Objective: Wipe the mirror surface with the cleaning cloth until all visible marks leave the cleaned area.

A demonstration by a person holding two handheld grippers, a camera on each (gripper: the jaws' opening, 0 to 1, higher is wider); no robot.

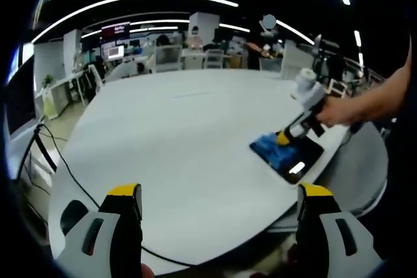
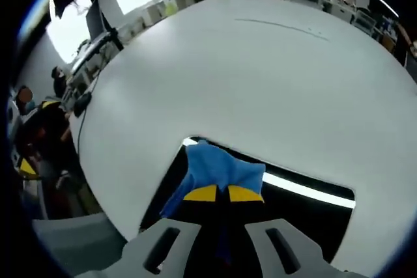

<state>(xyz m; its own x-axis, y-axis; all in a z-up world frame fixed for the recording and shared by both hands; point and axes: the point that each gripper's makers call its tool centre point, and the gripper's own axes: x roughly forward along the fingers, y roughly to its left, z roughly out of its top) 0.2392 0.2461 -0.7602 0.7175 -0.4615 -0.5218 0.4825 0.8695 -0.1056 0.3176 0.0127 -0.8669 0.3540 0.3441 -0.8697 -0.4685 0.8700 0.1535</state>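
You are clamping your right gripper [image 2: 216, 194] on the soft crumpled blue cleaning cloth [image 2: 218, 168], pressing onto the flat dark rectangular mirror [image 2: 306, 209] lying on the smooth white table [image 2: 260, 76], left gripper [image 1: 218, 203] hanging apart

Soft blue cloth [image 2: 221, 170]; glossy dark mirror [image 2: 313, 209] (reflects light strip); matt white table [image 2: 260, 76].

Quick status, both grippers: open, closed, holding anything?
Left gripper: open, holding nothing, above the white table.
Right gripper: closed on the blue cleaning cloth, pressing it on the mirror.
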